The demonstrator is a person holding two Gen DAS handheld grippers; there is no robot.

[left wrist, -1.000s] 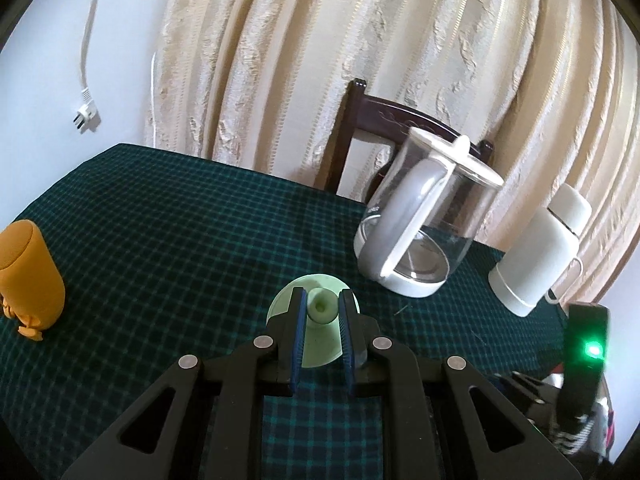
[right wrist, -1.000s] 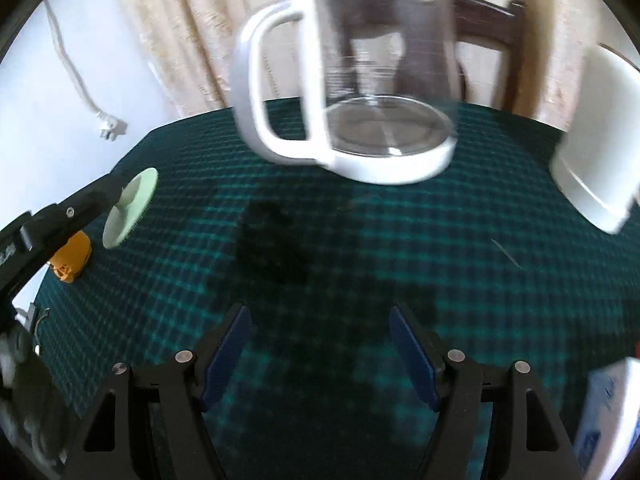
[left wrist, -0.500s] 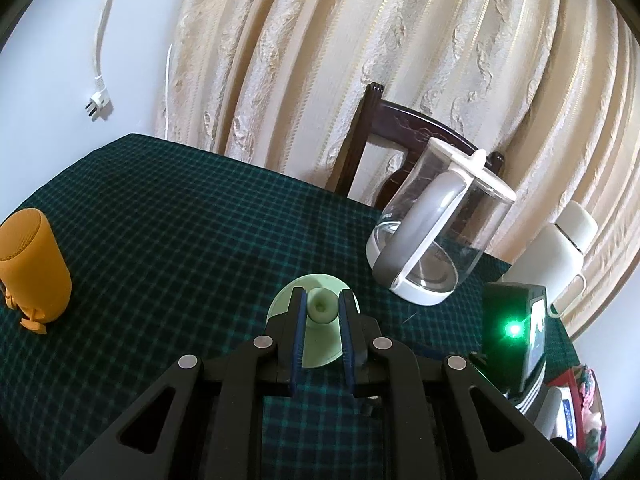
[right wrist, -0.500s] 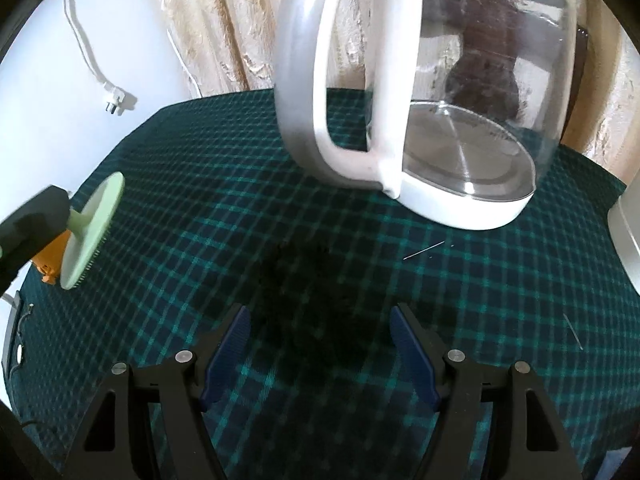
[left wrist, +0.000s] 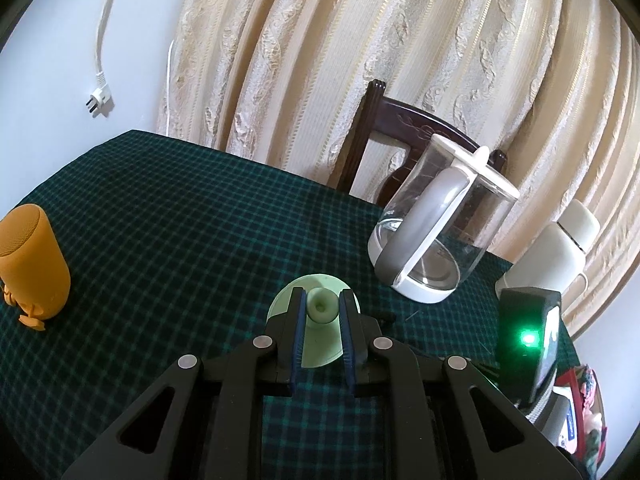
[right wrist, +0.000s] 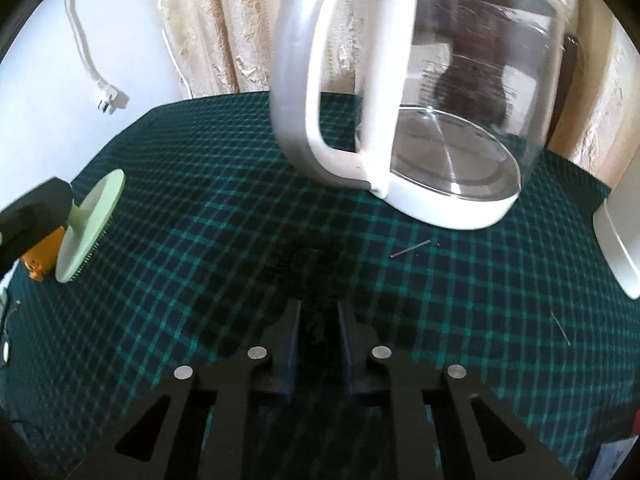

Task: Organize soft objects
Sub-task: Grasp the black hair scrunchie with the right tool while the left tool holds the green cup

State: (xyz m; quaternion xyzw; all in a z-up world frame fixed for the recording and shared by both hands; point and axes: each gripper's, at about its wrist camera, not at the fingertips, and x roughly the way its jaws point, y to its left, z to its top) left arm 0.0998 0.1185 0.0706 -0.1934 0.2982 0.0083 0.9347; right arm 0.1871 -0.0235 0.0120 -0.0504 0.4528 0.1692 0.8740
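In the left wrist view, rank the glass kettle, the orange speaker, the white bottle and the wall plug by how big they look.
1. glass kettle, clearly largest.
2. orange speaker and white bottle: look alike, and both sit near the distorted edges, so unranked.
3. wall plug, smallest, though it hangs farthest back.

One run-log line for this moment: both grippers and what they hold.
left gripper: shut on green brush | right gripper: just closed, nothing clearly held, low over tablecloth | kettle: upright, untouched
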